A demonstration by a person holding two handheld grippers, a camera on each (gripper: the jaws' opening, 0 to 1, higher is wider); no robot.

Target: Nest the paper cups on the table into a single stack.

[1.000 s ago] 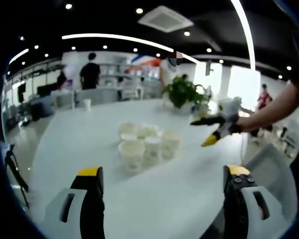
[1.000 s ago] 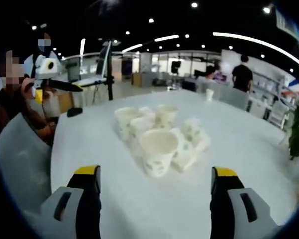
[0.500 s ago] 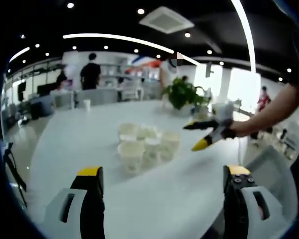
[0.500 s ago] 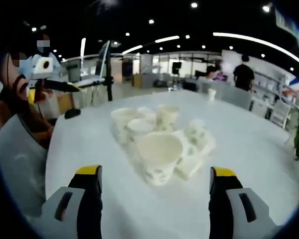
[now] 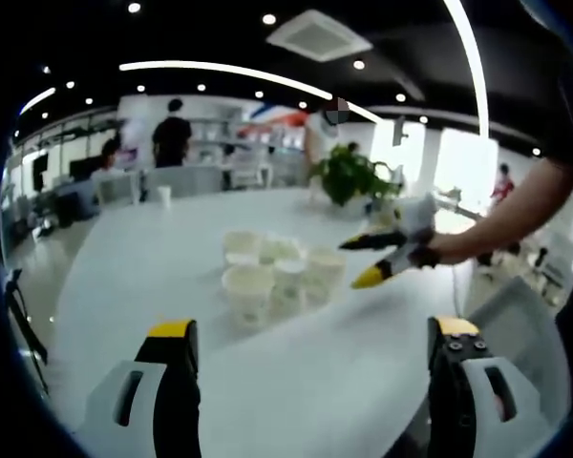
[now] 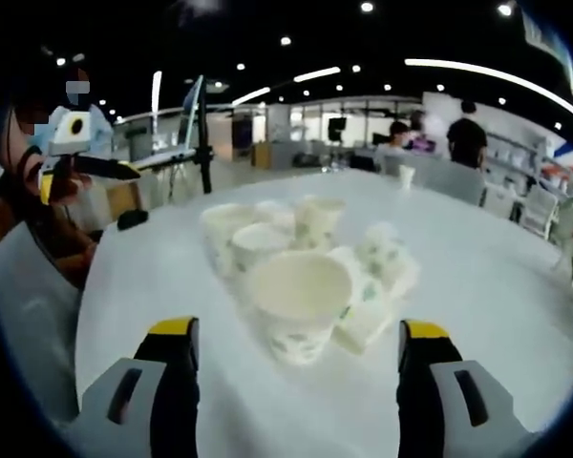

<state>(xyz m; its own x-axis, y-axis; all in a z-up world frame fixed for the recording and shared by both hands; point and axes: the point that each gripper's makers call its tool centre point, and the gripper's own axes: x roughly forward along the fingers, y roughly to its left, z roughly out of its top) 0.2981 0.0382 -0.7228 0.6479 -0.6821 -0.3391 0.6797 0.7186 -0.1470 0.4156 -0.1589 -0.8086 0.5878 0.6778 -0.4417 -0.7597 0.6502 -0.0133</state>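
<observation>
With both grippers' jaws apart and empty, the right gripper (image 6: 291, 367) is best centred squarely around the nearest paper cup (image 6: 299, 303) before being closed gently

Room as I see it from the rig: open-plan office, dark ceiling (image 5: 220, 29) with recessed spotlights and long curved light strips (image 5: 224, 76); one square ceiling vent (image 5: 318, 35). Large white desk (image 5: 134, 277), rounded edge. Potted green plant (image 5: 349, 176) at its far side. Bright windows (image 5: 454, 162) beyond. Shelving (image 5: 234, 143) along the back wall; people standing there. In the right gripper view, a black tripod stand (image 6: 202, 143) left of the desk and pale chairs (image 6: 458, 181) behind.
</observation>
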